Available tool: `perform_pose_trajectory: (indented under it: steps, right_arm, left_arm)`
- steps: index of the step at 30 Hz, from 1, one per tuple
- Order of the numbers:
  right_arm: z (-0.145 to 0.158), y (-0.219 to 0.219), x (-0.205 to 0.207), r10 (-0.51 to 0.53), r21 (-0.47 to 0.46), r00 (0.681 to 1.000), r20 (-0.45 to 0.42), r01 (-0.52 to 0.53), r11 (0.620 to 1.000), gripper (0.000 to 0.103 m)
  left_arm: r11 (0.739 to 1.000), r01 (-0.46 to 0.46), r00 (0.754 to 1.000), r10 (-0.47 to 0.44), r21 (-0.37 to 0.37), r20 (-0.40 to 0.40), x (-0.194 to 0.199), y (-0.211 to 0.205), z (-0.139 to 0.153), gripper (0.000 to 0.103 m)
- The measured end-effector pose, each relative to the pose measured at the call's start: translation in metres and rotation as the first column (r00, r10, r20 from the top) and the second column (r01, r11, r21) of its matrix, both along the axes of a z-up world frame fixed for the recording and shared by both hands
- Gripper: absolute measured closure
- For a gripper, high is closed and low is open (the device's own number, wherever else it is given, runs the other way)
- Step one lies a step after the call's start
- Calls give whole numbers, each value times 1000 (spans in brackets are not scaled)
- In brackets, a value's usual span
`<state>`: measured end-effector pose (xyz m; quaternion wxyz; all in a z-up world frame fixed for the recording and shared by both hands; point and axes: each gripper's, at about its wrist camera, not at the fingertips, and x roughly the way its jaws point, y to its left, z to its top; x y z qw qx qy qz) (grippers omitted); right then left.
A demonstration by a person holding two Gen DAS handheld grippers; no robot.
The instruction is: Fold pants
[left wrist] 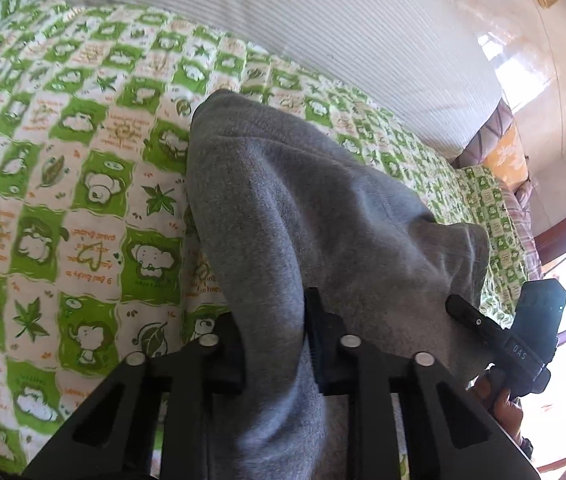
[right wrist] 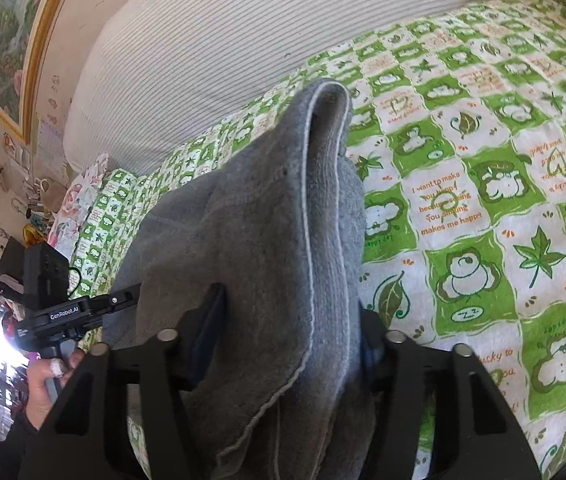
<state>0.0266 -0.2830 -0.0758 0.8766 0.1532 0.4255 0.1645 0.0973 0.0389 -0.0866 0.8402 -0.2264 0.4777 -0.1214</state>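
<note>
Both tongs are clamped on the same garment. Left gripper (left wrist: 273, 340): fingers pinched on a thick bunch of the grey pants (left wrist: 303, 208), cloth filling the gap between the pads. Right gripper (right wrist: 291, 332): fingers likewise closed on the pants (right wrist: 267, 240), with a hemmed edge and pale stitch line running up through the grip.

From each grip the fabric rises forward in a raised fold — lifted off the bed surface near the tongs, its far end drooping toward the green-and-white patterned bedsheet (left wrist: 63, 184). Whether that far end touches the sheet I cannot tell.

Left view: right gripper (left wrist: 523, 332) shows at the right edge, just beside the cloth. Right view: left gripper (right wrist: 79, 304) shows at the left edge, a hand (right wrist: 49, 380) on its handle.

Along the far edge of the bed — a striped white pillow (right wrist: 223, 40). A framed picture (right wrist: 7, 40) hangs on the wall beyond.
</note>
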Motion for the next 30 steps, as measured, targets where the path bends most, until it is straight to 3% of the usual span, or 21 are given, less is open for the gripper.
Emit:
perform_pose_trajectory:
  steps: [5, 12, 30]
  right_arm:
    - [16, 15, -5, 17, -33, 999, 37, -15, 999, 67]
    - [30, 40, -10, 55, -41, 994, 94, -52, 998, 69]
    - [40, 145, 4, 211, -88, 971, 114, -202, 975, 69]
  left_arm:
    - [1000, -4, 999, 4, 0, 31, -13, 10, 13, 86]
    - [998, -17, 997, 12, 65, 71, -33, 17, 30, 87]
    - [976, -181, 976, 164, 120, 141, -68, 90, 55, 87]
